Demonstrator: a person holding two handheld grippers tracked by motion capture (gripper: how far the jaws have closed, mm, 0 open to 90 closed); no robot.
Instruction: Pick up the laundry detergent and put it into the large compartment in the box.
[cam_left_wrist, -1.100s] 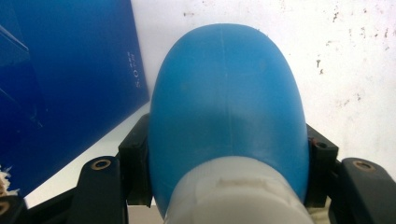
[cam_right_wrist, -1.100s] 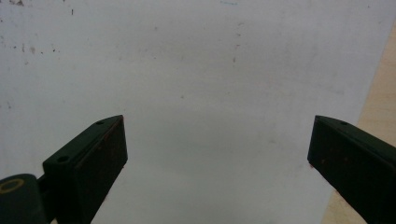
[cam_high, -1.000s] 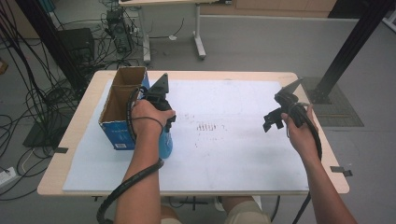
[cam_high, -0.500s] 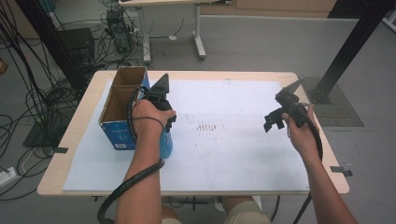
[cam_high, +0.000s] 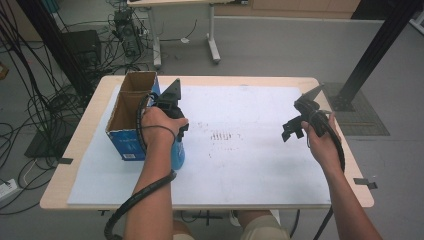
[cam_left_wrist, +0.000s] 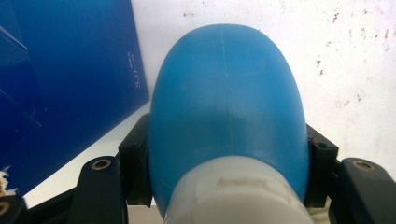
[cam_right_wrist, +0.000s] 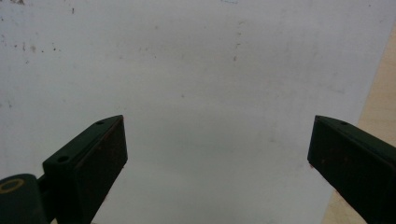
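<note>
Between black tool (cam_left_wrist: 224, 186) pads, smooth rounded blue bottle (cam_left_wrist: 226, 107)

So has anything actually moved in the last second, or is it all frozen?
Nothing has visibly changed. The left gripper stays clamped on the blue bottle beside the open blue box, and the right gripper still hovers, fingers wide apart, over the white sheet.

I work in a lab: my table (cam_high: 75, 150) stands on a grey floor (cam_high: 280, 47), cables (cam_high: 30, 95) hang far left, and a black frame post (cam_high: 380, 50) rises far right.
</note>
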